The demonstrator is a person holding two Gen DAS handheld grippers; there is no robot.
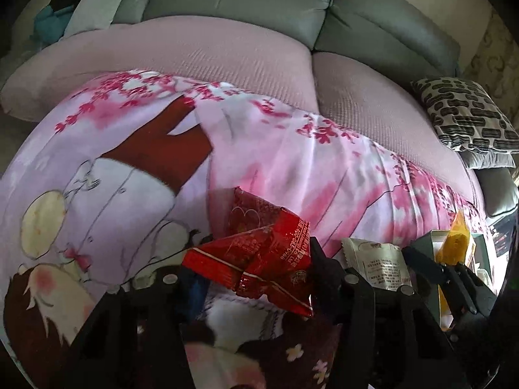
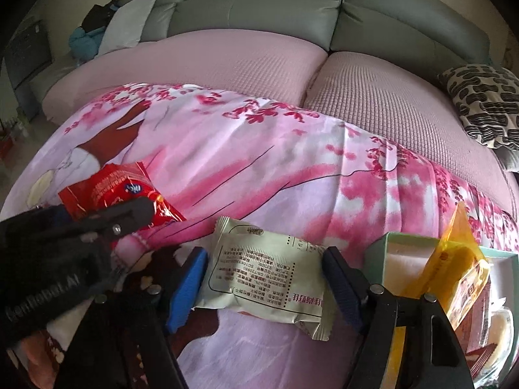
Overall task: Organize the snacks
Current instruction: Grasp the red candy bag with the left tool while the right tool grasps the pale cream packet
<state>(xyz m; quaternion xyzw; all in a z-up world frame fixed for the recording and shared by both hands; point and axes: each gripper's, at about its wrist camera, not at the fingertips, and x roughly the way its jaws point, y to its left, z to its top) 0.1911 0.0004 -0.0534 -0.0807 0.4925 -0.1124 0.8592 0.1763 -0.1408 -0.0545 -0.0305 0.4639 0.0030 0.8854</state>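
Left gripper (image 1: 256, 265): jaws narrow, clamped on a red foil snack packet (image 1: 259, 253), which is crumpled between the fingers and sits just above the printed cloth (image 1: 292, 162). A second red packet (image 1: 253, 210) lies just beyond it on the cloth.

Right gripper (image 2: 264, 278): blue-padded fingers (image 2: 186, 291) straddle a pale green snack packet (image 2: 266, 275), one pad at each short end, pads touching or nearly so; firm grip not certain. Packet lies flat near the cloth's near edge, printed back facing up.

Right of it, at the cloth's right edge: a mint-green box (image 2: 389, 246), open, with a yellow packet (image 2: 454, 259) standing upright in it.

Beyond the cloth: pink sofa seat cushions (image 2: 243, 61), grey backrest (image 2: 259, 3), black-and-white patterned pillow (image 2: 483, 103) far right.
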